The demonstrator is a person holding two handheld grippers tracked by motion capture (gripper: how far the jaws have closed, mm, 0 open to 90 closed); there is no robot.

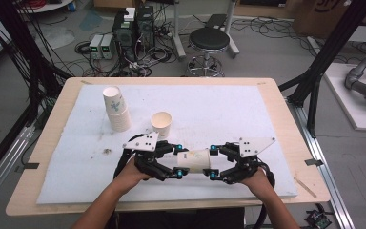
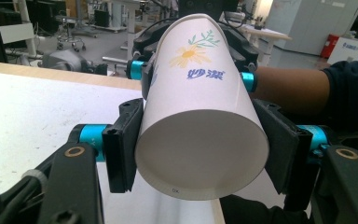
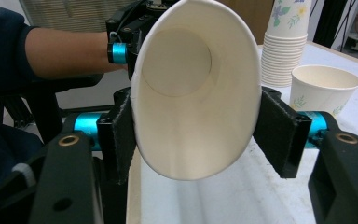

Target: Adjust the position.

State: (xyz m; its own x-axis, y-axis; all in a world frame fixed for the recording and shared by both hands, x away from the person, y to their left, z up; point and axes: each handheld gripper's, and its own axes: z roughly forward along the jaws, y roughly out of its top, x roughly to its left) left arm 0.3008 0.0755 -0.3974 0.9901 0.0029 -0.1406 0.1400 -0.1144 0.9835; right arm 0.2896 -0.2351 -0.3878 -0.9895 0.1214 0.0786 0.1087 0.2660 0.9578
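Both tongs, left (image 1: 177,161) and right (image 1: 213,162), clamp one paper cup (image 1: 193,160) sideways above the worktop (image 1: 276,129); squeezing harder could crush its already oval rim.

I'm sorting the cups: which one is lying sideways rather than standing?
The cup held between the two grippers, near the table's front edge. It lies level, while the single cup and the stack behind it stand on the mat.
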